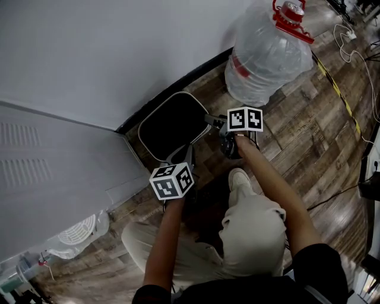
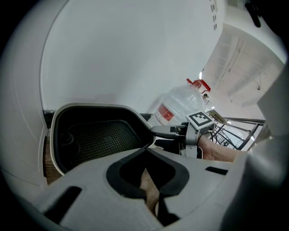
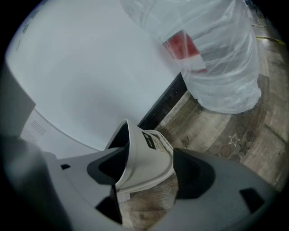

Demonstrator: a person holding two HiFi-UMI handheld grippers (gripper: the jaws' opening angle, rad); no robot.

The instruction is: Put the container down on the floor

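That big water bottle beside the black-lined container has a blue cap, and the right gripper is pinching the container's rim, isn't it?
Not quite: the cap is red, not blue, as the head view shows. The rest holds: the water bottle stands beside the container, and the right gripper pinches its rim.

White container (image 1: 173,123), black inside

Your white-rimmed plastic container (image 1: 172,124) has a black, grid-patterned inside; the clear water jug (image 1: 267,53) wears a red cap and label; the plank floor (image 1: 309,119) is grey-brown.
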